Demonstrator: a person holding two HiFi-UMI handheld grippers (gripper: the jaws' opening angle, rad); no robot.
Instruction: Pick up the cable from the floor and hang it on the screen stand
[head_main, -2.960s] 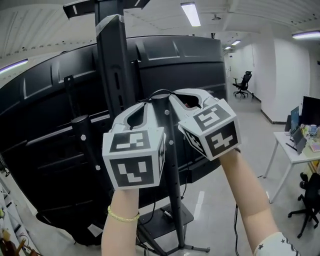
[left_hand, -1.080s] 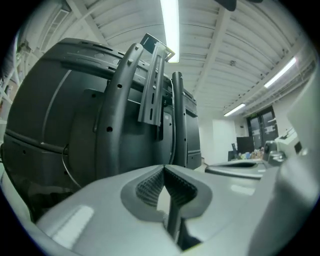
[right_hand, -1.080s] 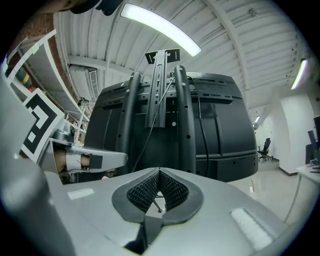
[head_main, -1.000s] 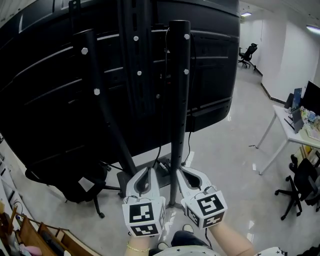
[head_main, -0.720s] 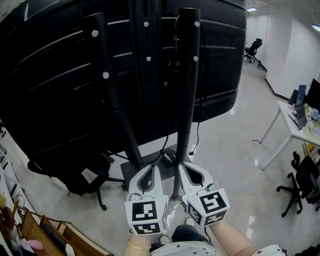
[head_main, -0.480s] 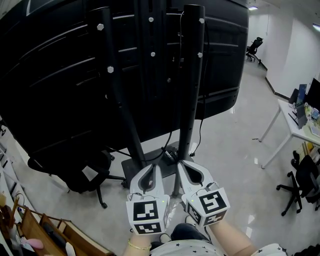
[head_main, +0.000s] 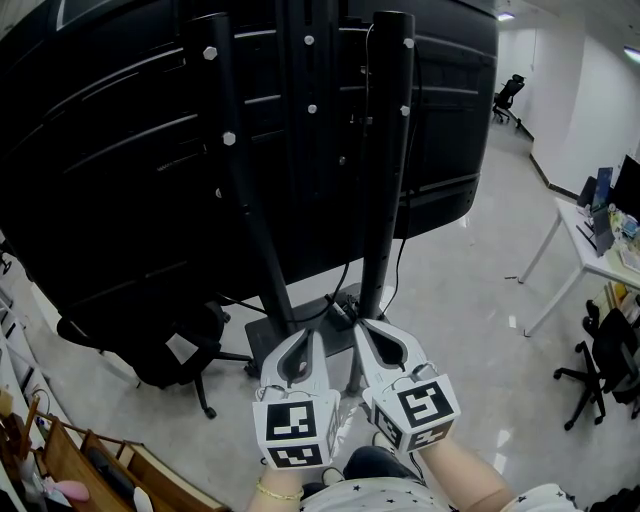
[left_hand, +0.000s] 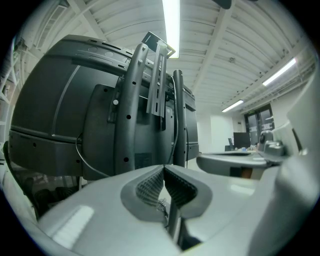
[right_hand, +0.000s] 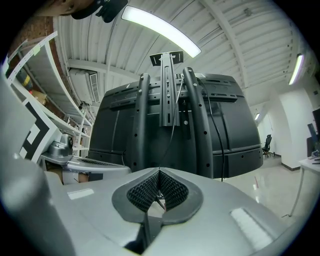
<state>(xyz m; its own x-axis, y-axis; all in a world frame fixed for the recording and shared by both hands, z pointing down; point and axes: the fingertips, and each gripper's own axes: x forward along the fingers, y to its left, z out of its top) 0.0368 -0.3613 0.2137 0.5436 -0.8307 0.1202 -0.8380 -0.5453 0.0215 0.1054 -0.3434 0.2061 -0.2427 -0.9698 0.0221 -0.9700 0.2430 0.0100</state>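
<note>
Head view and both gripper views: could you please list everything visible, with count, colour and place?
screen: one, black, back towards us, fills the upper head view
stand posts: two, black, upright behind the screen
stand base: one, black, on the floor under the posts
cable: at least one, black, runs down along the right-hand post
office chairs: three, black; one under the screen at left, one at the far right, one far down the room
table: one, white, right edge
floor: grey, glossy
ceiling light: one long white strip above the screen
left claw: one, pale grey, shut and empty, bottom centre
right claw: one, pale grey, shut and empty, beside the left
</note>
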